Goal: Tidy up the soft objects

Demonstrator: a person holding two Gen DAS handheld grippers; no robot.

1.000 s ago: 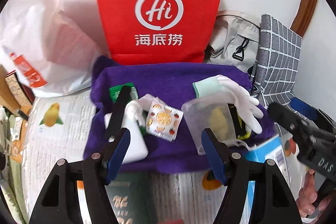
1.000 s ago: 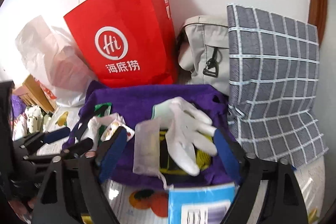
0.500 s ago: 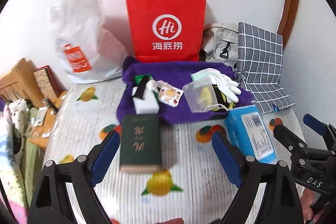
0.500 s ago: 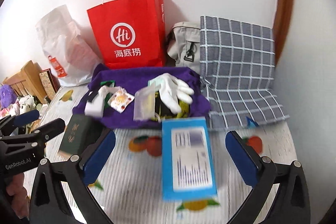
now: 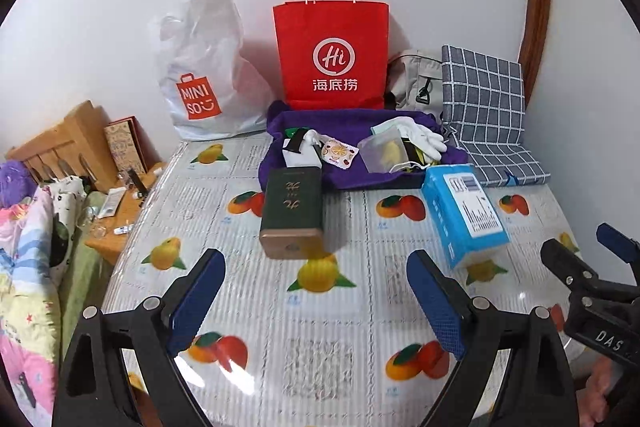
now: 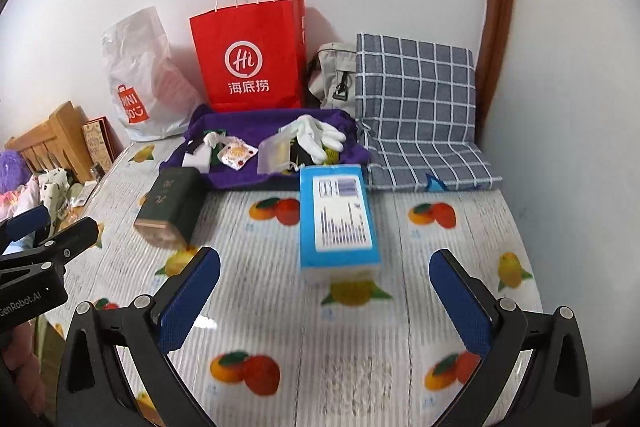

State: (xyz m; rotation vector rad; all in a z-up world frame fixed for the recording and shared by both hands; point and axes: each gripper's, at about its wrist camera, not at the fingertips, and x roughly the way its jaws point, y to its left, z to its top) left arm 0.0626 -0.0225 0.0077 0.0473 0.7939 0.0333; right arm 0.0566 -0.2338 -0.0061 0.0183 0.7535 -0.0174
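A purple cloth [image 5: 352, 131] [image 6: 248, 123] lies at the far side of the table. On it are a white glove [image 5: 420, 137] [image 6: 320, 135], a clear pouch [image 5: 384, 153] [image 6: 274, 153], a fruit-print packet [image 5: 338, 155] [image 6: 236, 155] and a small white item [image 5: 300, 157]. My left gripper [image 5: 316, 303] is open and empty above the near table. My right gripper [image 6: 326, 303] is open and empty, also near the front; it shows at the right edge of the left wrist view [image 5: 592, 279].
A dark green tin [image 5: 292, 207] [image 6: 170, 205] and a blue box [image 5: 464, 211] [image 6: 338, 217] lie on the fruit-print tablecloth [image 5: 320, 347]. A red paper bag [image 5: 332, 55], white plastic bag [image 5: 200, 75], grey bag [image 5: 416, 83] and checked cushion [image 5: 484, 107] stand along the wall.
Both grippers have pulled back from the purple cloth toward the near side of the table and risen. The objects have not moved. Both stay open and empty.
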